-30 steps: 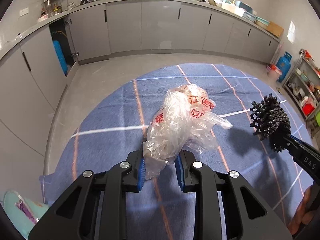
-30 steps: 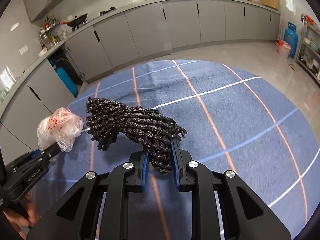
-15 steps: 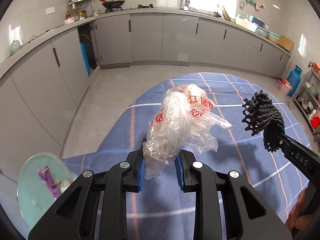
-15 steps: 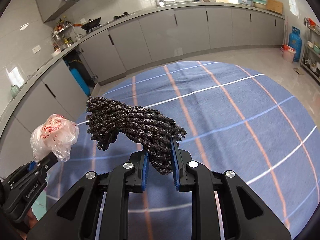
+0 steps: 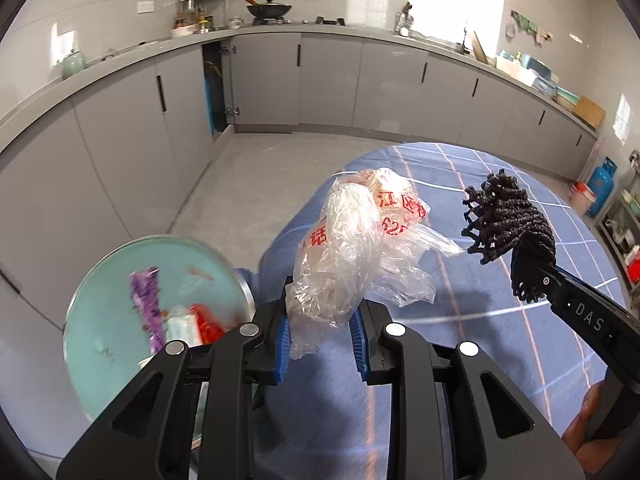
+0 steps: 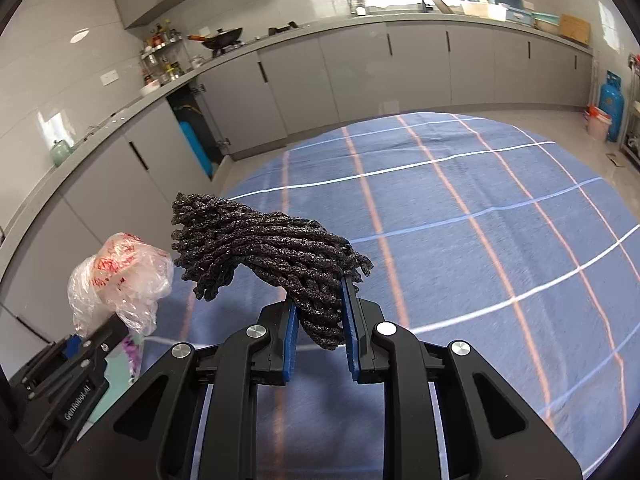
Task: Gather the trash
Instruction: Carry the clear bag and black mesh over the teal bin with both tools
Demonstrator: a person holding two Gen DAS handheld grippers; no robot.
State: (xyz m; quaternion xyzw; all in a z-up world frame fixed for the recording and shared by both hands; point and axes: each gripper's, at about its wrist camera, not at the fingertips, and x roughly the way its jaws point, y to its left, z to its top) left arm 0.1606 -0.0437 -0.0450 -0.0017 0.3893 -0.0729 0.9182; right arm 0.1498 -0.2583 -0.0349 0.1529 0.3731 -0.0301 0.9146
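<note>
**Both loads held, bin below the left tongs**

The left tongs (image 5: pixel 320 332) pinch a crumpled clear plastic bag (image 5: pixel 356 248) with red print, its bulk standing up ahead of the fingertips. The right tongs (image 6: pixel 320 332) are pressed onto a bundle of black twisted cord (image 6: pixel 264 248), which juts forward and to their left. Both loads hang over a table under a blue checked cloth (image 6: pixel 460 220).

Down and to the left of the left tongs sits a pale green bin (image 5: pixel 100 280) already holding wrappers. The step in hand looks like the drop. To do it well, I would bring the bag squarely over the bin's mouth before spreading the fingers, since light film can cling to the pads or drift past the rim. The cord should follow only once the left tongs are out of the way.

The bin is motion-blurred, so its contents are hard to name, and its near side is cut off behind the left tongs. From the right wrist view only a sliver of it shows
</note>
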